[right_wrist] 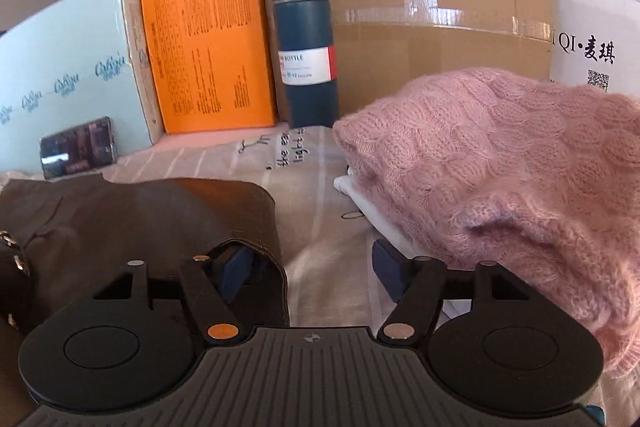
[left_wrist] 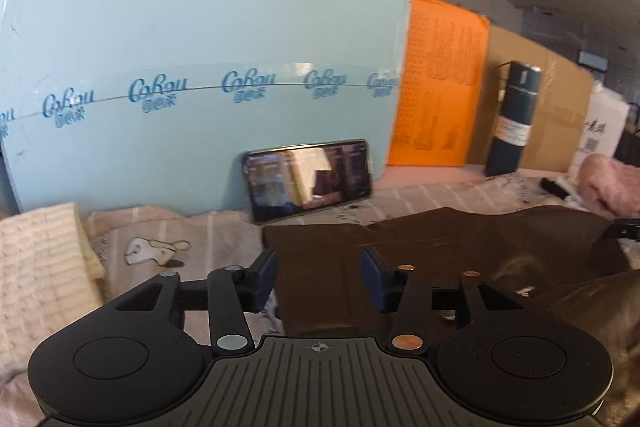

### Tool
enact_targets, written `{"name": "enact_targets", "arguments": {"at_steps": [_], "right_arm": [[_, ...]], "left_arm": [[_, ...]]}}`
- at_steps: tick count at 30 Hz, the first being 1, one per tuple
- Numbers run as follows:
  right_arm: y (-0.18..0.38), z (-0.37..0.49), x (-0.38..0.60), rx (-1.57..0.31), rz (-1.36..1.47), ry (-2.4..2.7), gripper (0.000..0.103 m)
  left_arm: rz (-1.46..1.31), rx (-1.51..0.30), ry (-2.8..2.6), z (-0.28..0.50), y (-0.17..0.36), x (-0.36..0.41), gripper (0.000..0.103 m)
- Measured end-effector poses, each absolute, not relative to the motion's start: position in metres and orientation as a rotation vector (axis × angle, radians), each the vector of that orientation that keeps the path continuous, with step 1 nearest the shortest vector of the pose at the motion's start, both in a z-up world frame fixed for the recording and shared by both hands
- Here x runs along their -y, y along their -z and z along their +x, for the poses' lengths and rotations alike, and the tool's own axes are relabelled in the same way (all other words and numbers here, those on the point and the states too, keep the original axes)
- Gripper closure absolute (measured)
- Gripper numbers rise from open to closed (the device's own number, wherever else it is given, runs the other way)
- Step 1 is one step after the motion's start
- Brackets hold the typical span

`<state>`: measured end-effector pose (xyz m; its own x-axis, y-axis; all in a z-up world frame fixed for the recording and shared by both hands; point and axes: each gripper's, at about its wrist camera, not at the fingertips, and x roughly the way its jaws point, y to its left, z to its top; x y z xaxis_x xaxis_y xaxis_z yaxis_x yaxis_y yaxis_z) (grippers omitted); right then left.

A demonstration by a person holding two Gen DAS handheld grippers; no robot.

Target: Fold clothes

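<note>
Jaws: left gripper (left_wrist: 319, 281) spread, empty; right gripper (right_wrist: 313, 275) spread, nothing pinched.
Garment: brown garment (right_wrist: 152, 219) flat on striped bedsheet (right_wrist: 320, 227), right corner by the right gripper.
Neighbours: pink sweater (right_wrist: 500, 167) just beside.
Risk: right jaws could snag sweater, or pinch sheet with the hem.

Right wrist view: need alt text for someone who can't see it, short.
The right gripper hangs open over a striped bedsheet, its left finger at the edge of a folded dark brown garment, with nothing between the jaws. A pink knit sweater is heaped to the right. Behind stand a teal bottle, an orange box and a cardboard box.
</note>
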<state>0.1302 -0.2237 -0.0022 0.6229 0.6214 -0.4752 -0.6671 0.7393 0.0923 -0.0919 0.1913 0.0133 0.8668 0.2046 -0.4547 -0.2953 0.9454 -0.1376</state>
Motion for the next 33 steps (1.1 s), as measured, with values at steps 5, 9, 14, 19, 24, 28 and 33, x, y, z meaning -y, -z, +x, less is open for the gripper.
{"name": "enact_targets", "arguments": {"at_steps": [5,9,14,19,24,28,33], "right_arm": [[-0.012,0.094,0.246,-0.391,-0.121,-0.799,0.014],[-0.023,0.055,0.264,-0.316,-0.134,-0.878,0.009],[-0.032,0.024,0.285,-0.294,-0.067,-1.006,0.006],[-0.03,-0.001,0.304,-0.302,0.006,-1.226,0.003],[-0.018,-0.03,0.301,-0.345,-0.122,-1.321,0.002],[0.004,-0.041,0.274,-0.436,-0.414,-1.161,0.002],[0.012,-0.037,0.269,-0.464,-0.445,-1.113,0.002]], "left_arm": [[-0.251,-0.516,0.068,-0.115,-0.005,-0.166,0.019],[-0.221,-0.592,0.119,-0.128,0.008,-0.149,0.017],[-0.282,-0.643,0.168,-0.129,0.023,-0.145,0.011],[-0.293,-0.665,0.197,-0.126,0.029,-0.136,0.001],[-0.41,-0.612,0.29,-0.128,0.03,-0.145,0.001],[-0.553,-0.507,0.502,-0.138,0.032,-0.154,0.001],[-0.55,-0.531,0.536,-0.133,0.034,-0.151,0.001]]}}
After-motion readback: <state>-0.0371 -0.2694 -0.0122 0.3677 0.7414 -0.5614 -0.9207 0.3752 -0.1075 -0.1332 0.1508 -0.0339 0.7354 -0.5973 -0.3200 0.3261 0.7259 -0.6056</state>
